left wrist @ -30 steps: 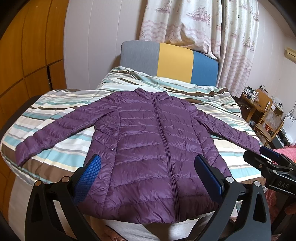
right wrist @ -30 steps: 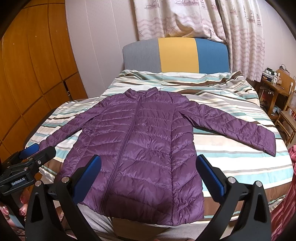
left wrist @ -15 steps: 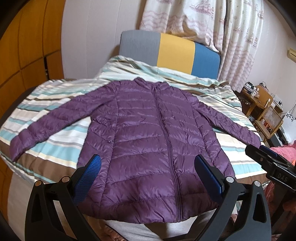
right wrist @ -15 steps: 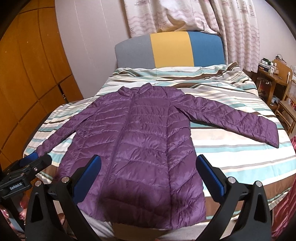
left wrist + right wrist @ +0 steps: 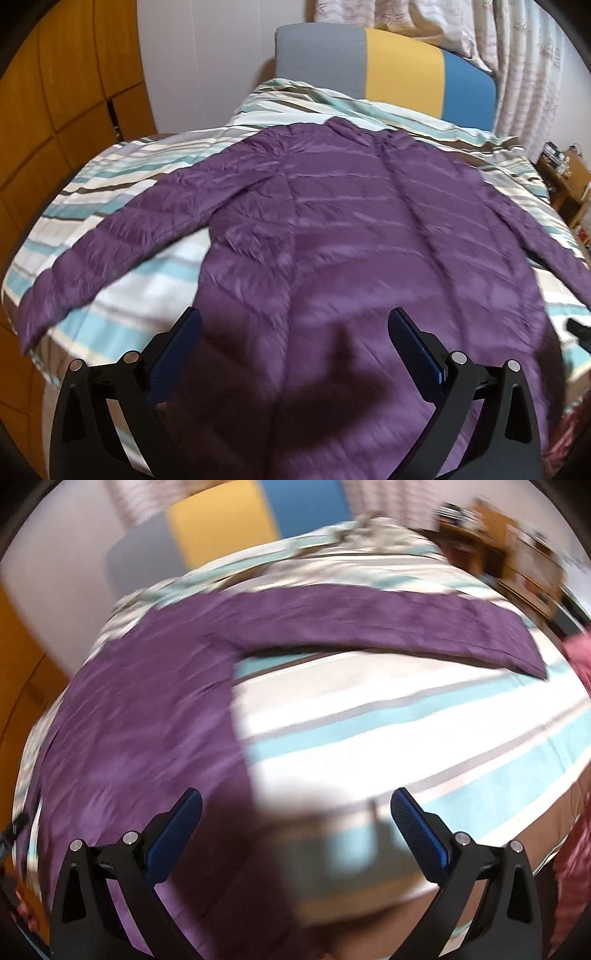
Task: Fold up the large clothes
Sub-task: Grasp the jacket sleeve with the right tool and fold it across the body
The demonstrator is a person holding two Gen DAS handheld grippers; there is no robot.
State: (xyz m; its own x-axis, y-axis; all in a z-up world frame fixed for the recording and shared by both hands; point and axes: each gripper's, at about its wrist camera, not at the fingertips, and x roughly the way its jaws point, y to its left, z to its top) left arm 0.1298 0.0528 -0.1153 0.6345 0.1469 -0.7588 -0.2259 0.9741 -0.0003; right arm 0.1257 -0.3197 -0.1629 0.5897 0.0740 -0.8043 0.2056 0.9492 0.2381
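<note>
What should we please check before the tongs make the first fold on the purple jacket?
1. Purple quilted puffer jacket lies flat, front up, on the striped bedspread: ok.
2. Both sleeves spread out from the body, left one and right one: ok.
3. Left tongs open and empty, over the lower front: ok.
4. Right tongs open and empty, over the jacket's side edge and the bedspread: ok.
5. Zip fully closed: cannot tell, too blurred.
6. Right wrist view sharp enough to aim a grasp: not ok, heavy motion blur.
</note>
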